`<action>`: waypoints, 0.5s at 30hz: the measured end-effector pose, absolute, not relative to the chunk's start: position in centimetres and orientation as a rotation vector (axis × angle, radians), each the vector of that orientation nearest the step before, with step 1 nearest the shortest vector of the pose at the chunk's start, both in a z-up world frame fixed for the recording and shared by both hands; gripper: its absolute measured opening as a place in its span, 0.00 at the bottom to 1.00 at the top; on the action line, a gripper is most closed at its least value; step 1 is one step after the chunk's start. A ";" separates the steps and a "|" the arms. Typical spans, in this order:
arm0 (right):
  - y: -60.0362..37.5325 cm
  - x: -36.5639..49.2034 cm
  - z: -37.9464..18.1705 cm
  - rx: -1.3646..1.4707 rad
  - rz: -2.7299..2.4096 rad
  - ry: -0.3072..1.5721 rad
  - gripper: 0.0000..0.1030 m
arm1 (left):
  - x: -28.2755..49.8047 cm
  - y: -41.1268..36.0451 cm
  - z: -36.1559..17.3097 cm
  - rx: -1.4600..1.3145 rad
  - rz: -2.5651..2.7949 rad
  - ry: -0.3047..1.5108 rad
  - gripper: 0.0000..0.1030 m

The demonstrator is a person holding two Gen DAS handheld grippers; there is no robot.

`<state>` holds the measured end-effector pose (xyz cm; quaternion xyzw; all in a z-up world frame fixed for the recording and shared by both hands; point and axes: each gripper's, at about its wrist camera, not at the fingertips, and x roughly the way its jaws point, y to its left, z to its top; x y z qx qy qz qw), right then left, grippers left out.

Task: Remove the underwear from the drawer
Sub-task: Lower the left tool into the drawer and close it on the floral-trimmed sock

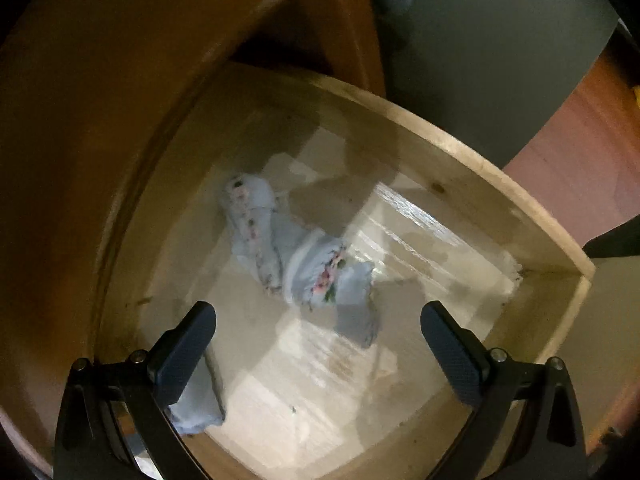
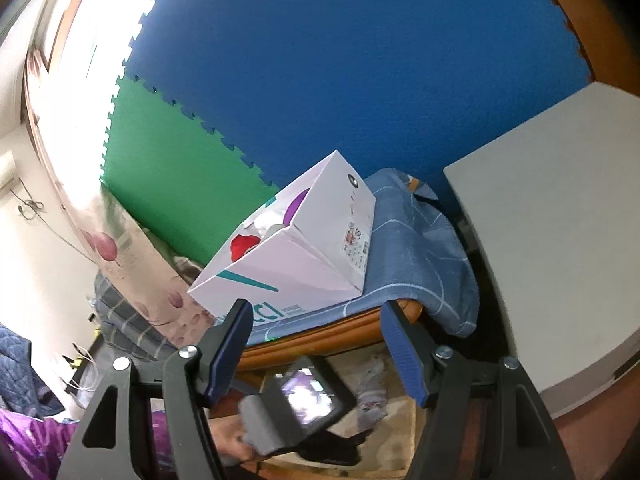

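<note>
Pale blue, flower-printed underwear [image 1: 296,256] is seen crumpled on the bare floor of the open wooden drawer [image 1: 472,156], near its middle. The left gripper [image 1: 318,322] is held above the drawer, jaws spread wide and empty; the right gripper [image 2: 316,326] is likewise parted, holding nothing. The soft, light cloth is judged best pinched at its bunched middle fold.

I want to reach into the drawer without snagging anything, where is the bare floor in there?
Bare drawer bottom lies between the floral underwear and the far pale wood wall, and just ahead of the open left hand-held gripper. It is crowded mid-drawer and by the near-left blue cloth.
</note>
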<state>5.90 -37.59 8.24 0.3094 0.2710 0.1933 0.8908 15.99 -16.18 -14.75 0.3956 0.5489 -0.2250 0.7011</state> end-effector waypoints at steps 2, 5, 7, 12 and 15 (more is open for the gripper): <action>-37.7 5.8 8.2 0.654 0.414 0.563 0.66 | 16.3 -16.2 -15.7 0.892 -0.499 1.222 0.99; -37.9 5.7 8.2 0.665 0.430 0.559 0.66 | 17.3 -15.7 -17.3 0.853 -0.498 1.271 0.99; -38.0 5.7 8.2 0.675 0.438 0.561 0.66 | 18.3 -15.5 -18.2 0.816 -0.495 1.319 0.98; -38.4 5.9 7.8 0.716 0.458 0.572 0.66 | 19.5 -14.8 -19.0 0.756 -0.512 1.324 0.96; -38.4 6.1 7.5 0.728 0.455 0.590 0.66 | 20.0 -14.8 -20.1 0.717 -0.548 1.376 0.94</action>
